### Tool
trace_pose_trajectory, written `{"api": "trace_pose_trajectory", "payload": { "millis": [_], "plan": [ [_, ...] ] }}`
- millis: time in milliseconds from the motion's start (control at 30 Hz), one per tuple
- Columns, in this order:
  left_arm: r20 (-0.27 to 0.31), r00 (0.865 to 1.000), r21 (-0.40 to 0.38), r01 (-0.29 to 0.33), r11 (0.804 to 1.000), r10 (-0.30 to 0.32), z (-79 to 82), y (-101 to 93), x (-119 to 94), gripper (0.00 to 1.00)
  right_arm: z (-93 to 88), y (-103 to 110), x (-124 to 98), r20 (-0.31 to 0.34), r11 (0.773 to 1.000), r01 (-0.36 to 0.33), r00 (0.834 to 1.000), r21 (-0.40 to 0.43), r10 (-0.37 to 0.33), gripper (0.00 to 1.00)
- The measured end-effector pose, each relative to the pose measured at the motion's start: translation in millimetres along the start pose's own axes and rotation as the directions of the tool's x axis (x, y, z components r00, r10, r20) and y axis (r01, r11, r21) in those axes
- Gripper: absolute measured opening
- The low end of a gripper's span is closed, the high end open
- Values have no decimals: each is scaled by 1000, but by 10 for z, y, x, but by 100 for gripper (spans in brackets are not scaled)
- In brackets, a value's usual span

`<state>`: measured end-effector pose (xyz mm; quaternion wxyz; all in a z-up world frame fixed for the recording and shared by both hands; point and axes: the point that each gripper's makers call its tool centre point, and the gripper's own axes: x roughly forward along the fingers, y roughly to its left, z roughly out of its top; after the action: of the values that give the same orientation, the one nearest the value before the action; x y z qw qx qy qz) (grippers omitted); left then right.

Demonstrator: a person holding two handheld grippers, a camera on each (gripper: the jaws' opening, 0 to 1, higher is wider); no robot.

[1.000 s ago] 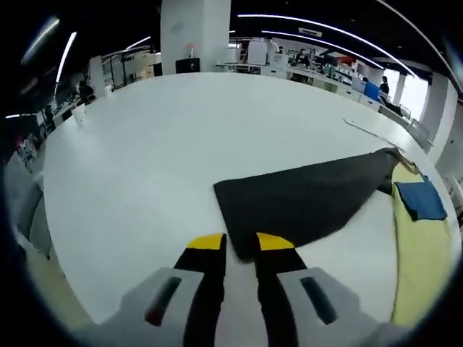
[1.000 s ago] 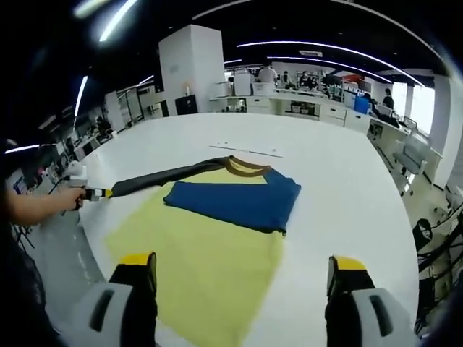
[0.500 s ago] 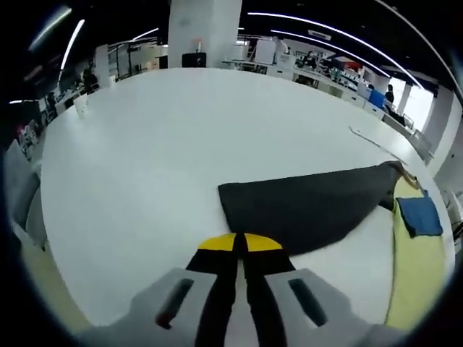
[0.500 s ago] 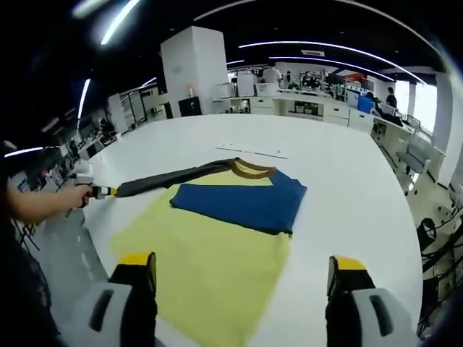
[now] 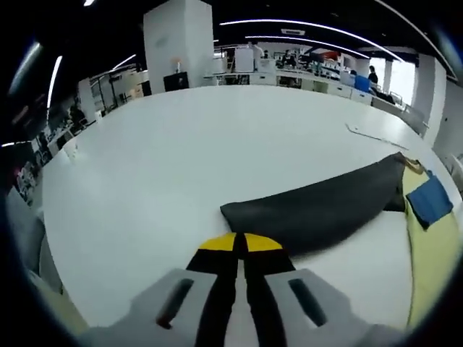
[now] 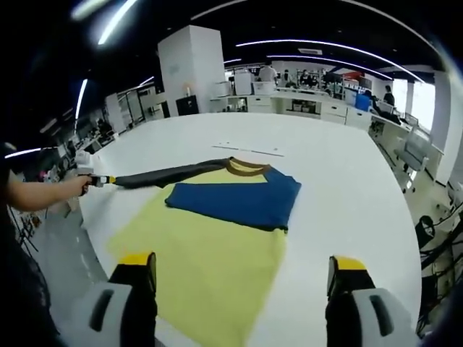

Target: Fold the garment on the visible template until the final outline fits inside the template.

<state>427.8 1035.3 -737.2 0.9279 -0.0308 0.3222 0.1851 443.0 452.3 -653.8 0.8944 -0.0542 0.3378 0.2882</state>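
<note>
1. Left tool point(image 5: 239, 242): jaws clenched together on the near end of the dark sleeve point(image 5: 318, 210). In the right gripper view the left tool point(image 6: 101, 181) shows by the counter's left edge, a person's hand point(image 6: 72, 186) on it, with the sleeve point(image 6: 170, 173) stretched out from it.
2. Right tool point(image 6: 242, 271): jaws wide apart, released, nothing between them, hovering over the near edge of the yellow template point(image 6: 210, 275).
3. Template lies flat on the white counter point(image 6: 347, 181), nearer the near-left part of it.
4. Garment point(image 6: 235, 199): blue body lies on the far part of the template, already doubled over, brown collar point(image 6: 246, 165) at its far side. The right edge of the blue part seems to run just past the template's edge; hard to be sure.
5. Sleeve runs off the template toward the left edge of the counter, lying low and drawn taut-ish between left tool and shoulder.
6. Handling guess: thin, soft, light knit; it drapes and sags and won't hold shape. It likely slides easily on the smooth counter, so a hard pull could drag the body off the template.
7. Grip guess: cuff end is a good hold for the sleeve. For the body, take hems or fold corners rather than the middle, which would bunch.
8. Stage guess: sleeve fold in hand; sleeve is yet to go over the blue body, so the outline does not fit.
</note>
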Motion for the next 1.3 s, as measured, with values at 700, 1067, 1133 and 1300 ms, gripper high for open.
{"api": "trace_pose_trajectory", "payload": {
  "millis": [700, 1067, 1133, 1300],
  "plan": [
    [18, 1000, 205, 6, 979, -10, 202, 106, 468, 0, -54, -73, 1, -38, 999, 31, 999, 17, -30, 99],
    [-14, 1000, 211, -1, 978, 4, 169, 115, 498, 0, -61, -85, 6, -35, 999, 39, 999, 33, -38, 99],
    [-27, 1000, 200, 2, 980, 3, 146, 117, 470, 0, -65, -77, 6, -34, 999, 38, 999, 33, -37, 99],
    [-55, 998, 246, 13, 969, 1, 96, 100, 399, 0, -53, -34, -2, -23, 999, 26, 999, 25, -25, 100]
  ]
}}
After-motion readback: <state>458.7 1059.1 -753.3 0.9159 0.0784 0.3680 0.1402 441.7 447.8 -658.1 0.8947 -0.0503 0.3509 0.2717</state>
